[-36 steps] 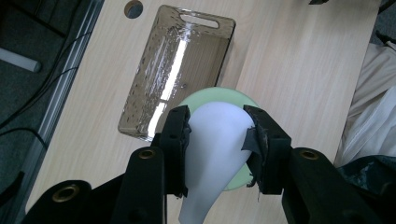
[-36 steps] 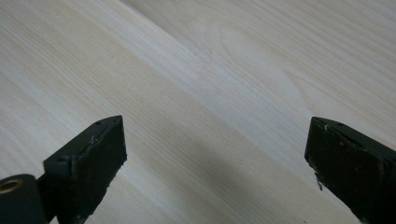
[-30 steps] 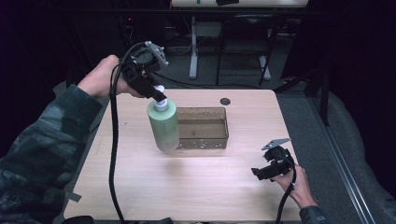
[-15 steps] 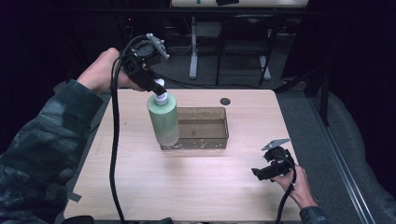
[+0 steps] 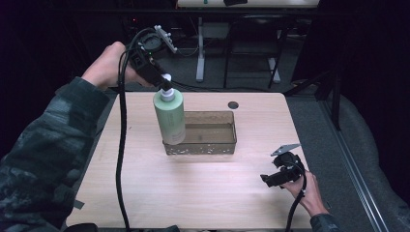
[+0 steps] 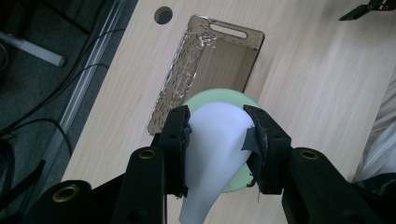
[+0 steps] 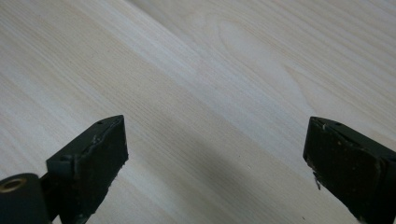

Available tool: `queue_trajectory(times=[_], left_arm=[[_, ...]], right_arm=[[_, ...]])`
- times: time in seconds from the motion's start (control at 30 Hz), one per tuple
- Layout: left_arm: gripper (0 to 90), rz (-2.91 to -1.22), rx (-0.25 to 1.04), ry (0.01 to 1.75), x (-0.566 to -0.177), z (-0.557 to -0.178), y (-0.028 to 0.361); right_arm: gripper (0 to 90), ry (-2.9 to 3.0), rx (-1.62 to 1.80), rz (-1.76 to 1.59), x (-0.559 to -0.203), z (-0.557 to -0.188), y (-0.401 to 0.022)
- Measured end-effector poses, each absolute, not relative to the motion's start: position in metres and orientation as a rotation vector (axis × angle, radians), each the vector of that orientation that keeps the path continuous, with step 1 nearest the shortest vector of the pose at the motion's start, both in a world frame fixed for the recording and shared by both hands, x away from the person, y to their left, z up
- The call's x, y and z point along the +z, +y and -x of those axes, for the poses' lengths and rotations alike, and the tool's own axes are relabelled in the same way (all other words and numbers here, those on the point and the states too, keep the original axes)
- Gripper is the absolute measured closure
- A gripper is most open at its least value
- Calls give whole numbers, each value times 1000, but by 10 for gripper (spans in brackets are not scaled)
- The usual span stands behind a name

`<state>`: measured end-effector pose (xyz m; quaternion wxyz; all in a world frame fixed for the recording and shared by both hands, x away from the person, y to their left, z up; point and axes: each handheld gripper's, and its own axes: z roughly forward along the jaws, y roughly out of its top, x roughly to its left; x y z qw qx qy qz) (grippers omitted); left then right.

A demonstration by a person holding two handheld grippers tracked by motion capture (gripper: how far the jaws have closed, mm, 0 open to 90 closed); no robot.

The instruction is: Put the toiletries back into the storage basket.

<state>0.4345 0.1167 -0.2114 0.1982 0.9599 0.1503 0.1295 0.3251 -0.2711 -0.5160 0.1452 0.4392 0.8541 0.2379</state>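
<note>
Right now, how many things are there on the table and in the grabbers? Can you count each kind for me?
Green bottle with a white cap: 1
Clear brown tray: 1
Grabbers: 2, the left gripper pinching the cap, the right gripper open over the table
Total: 4

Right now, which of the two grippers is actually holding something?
The left gripper: its jaws clamp the white cap of the green bottle above the clear tray. The right gripper stands open over bare table.

High view set above near table edge, aimed forward and down. Left gripper view aimed steeply down, close above bottle cap (image 6: pixel 212 140); tray (image 5: pixel 212 130) (image 6: pixel 210 65) shared with high view. Right gripper view held close over bare tabletop (image 7: pixel 210 70).
</note>
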Motion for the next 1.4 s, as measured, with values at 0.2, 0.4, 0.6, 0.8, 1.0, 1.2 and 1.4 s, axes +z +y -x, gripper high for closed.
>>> queue_trajectory(times=[0.2, 0.4, 0.6, 0.8, 1.0, 1.2, 1.4], left_arm=[[625, -2688, 367, 432, -210, -440, 111], [625, -2682, 376, 451, -207, -446, 107], [625, -2690, 404, 463, -207, -452, 104], [625, -2689, 414, 471, -208, -458, 101], [625, -2685, 431, 489, -210, -463, 98], [625, -2692, 436, 493, -212, -466, 96], [626, -2697, 426, 504, -215, -471, 94]], right_arm=[[58, 2461, 673, -1253, -517, -325, -271], [59, 2461, 680, -1258, -517, -325, -271], [59, 2460, 678, -1260, -517, -325, -271], [61, 2460, 678, -1260, -517, -325, -271], [62, 2455, 673, -1264, -517, -324, -271], [62, 2461, 665, -1249, -517, -324, -271], [62, 2459, 673, -1259, -517, -324, -271]])
